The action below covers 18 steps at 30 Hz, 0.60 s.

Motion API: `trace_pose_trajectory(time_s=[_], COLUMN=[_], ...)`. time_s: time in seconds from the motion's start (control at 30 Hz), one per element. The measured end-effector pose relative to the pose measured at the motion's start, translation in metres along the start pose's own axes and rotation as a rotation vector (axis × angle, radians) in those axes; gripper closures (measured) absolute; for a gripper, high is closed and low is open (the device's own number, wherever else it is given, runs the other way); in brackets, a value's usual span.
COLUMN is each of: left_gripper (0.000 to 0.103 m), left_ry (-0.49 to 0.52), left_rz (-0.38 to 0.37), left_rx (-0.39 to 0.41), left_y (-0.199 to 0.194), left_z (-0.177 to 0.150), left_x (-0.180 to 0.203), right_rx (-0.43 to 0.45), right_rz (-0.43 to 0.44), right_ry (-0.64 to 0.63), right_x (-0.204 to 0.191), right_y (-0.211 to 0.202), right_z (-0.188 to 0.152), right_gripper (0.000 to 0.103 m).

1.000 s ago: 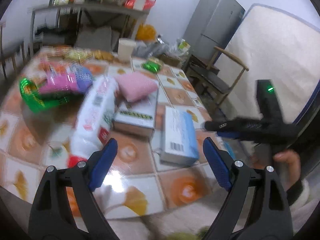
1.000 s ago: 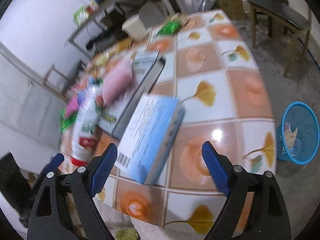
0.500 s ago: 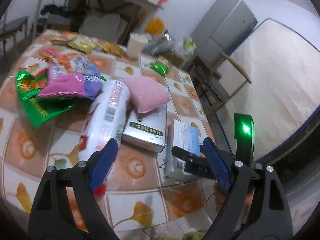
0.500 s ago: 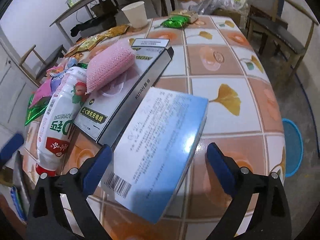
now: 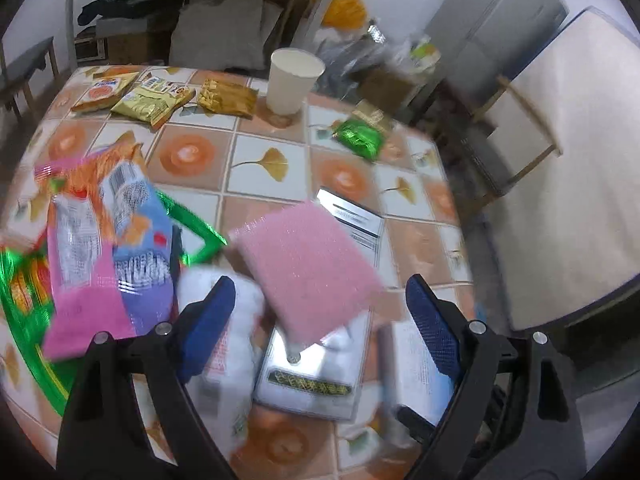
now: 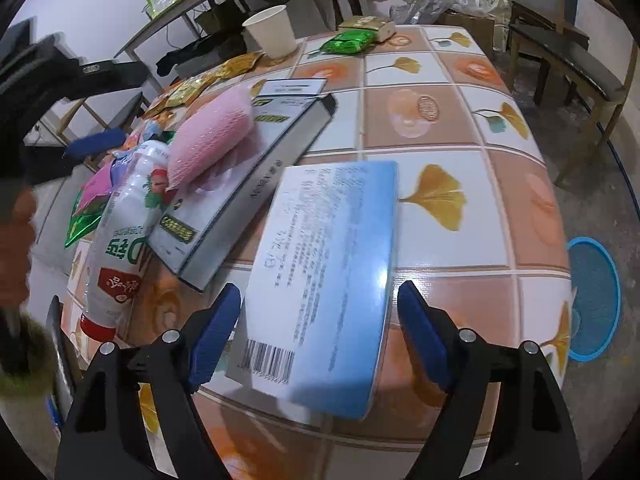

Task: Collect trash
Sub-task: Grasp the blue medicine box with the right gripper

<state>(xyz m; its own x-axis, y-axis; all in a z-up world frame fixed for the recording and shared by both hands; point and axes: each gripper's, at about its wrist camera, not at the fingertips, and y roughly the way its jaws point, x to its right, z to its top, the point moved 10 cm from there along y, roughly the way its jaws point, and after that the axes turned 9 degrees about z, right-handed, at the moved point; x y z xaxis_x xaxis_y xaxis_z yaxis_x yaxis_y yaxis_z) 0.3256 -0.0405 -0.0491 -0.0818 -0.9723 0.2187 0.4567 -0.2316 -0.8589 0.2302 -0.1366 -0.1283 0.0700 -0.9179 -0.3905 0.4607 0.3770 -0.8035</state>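
Bright, fisheye-warped, motion-blurred foreground

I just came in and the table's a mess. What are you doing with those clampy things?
Picking up trash. The right tool is open around the blue box near the table edge, not squeezing it yet. The left tool is open above the pink sponge and holds nothing. A blue bin sits on the floor.

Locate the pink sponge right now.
The pink sponge lies on the grey box in the right wrist view, between the white bottle and the blue-white box.
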Motion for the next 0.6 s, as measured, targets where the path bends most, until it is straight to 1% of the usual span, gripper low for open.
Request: trace_pose_trajectory(time_s=[0.07,0.13,0.2,0.3,0.4,0.43,0.5,0.6], left_gripper=[0.02,0.02,0.02,0.02,0.02,0.018,0.018,0.018], left_ry=[-0.007,-0.016,-0.035,-0.042,-0.04,-0.045,-0.041,0.026], left_rz=[0.017,0.036,0.065,0.066,0.074,0.073,0.09,0.119], left_rx=[-0.049,-0.117,-0.178,-0.248,-0.328,-0.339,-0.334,-0.311], left_y=[0.015,0.035,0.052,0.071,0.089,0.093,0.094,0.091], left_z=[0.014,0.026,0.029,0.031,0.022,0.021,0.022,0.025], left_x=[-0.001,-0.003,-0.007,-0.008,-0.009,-0.009,-0.009,-0.003], right_rx=[0.001,0.004,0.01,0.017,0.019,0.021,0.023,0.029], right_rz=[-0.005,0.002,0.006,0.016,0.024,0.029,0.033,0.041], right_ry=[0.017,0.027,0.028,0.025,0.022,0.023,0.024,0.026], right_x=[0.01,0.017,0.02,0.022,0.023,0.024,0.024,0.025], right_y=[-0.002,-0.002,-0.004,-0.005,-0.005,-0.005,-0.006,-0.007], right_z=[-0.002,-0.004,-0.004,-0.004,-0.002,-0.002,-0.002,-0.003], right_gripper=[0.026,0.028,0.028,0.028,0.028,0.028,0.028,0.028])
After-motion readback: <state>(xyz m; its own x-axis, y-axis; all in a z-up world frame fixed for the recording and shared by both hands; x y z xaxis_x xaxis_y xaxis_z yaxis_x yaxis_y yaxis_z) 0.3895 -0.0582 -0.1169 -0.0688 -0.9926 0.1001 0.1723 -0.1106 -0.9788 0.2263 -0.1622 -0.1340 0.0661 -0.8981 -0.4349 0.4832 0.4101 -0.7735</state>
